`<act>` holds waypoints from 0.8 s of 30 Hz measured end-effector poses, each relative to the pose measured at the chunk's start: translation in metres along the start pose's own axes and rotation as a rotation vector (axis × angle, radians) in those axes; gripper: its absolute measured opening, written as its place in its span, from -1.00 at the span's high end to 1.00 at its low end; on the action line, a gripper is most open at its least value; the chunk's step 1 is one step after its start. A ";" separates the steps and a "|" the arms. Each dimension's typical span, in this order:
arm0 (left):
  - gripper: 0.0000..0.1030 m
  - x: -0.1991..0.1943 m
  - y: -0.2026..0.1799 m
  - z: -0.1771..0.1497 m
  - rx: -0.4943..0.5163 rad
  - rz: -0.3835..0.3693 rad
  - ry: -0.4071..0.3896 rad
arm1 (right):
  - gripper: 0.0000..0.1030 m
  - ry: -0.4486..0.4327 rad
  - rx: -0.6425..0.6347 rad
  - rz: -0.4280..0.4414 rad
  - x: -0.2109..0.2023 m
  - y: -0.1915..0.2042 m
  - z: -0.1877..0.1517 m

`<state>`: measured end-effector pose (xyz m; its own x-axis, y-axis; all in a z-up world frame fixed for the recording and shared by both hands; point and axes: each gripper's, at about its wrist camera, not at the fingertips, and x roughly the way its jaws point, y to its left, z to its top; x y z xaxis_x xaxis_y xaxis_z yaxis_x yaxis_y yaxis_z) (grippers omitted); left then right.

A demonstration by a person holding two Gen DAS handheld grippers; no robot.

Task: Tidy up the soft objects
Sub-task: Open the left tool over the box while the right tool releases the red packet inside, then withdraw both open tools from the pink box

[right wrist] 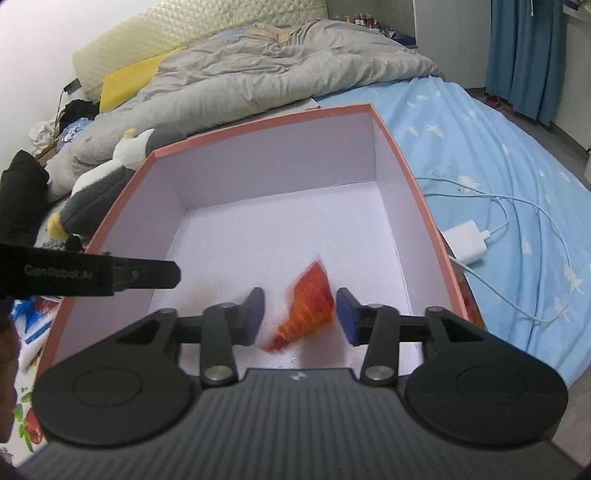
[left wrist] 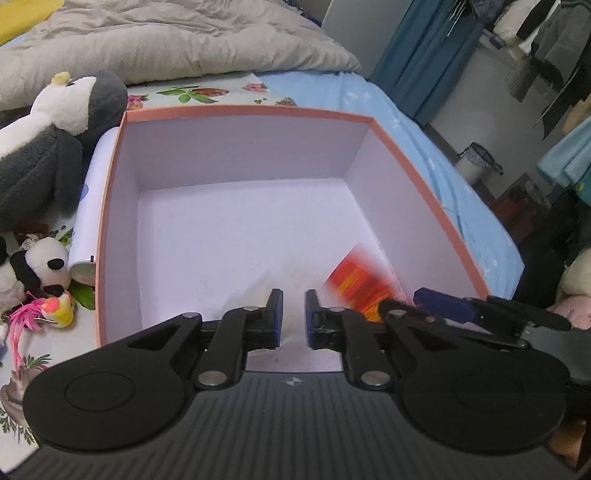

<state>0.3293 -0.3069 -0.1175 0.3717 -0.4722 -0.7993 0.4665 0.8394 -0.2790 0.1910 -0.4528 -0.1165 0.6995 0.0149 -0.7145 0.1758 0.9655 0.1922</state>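
1. Both the left gripper [left wrist: 294, 319] and the right gripper [right wrist: 300, 317] are seen released, nothing grasped.
2. A blurred red-orange soft object [right wrist: 308, 308] is seen inside the pink box [right wrist: 258, 114], at the 5 o'clock corner in the left wrist view.

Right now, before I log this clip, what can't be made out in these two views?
- Red-orange item, both views: motion blur, so its identity and whether it has landed in the box are unclear.
- Panda plush, left wrist view: cut off by the left edge.
- Penguin plush, right wrist view: lower body hidden behind the box wall.
- Bottles beyond the duvet, right wrist view: too small.
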 end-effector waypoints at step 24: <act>0.41 -0.146 -0.022 -0.062 0.029 -0.018 -0.171 | 0.07 -0.155 -0.010 0.045 -0.131 0.046 -0.039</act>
<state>0.2153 -0.2398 -0.0280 0.4929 -0.5280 -0.6915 0.4965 0.8234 -0.2747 0.0800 -0.4003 -0.0402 0.8052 0.0191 -0.5928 0.1349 0.9674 0.2145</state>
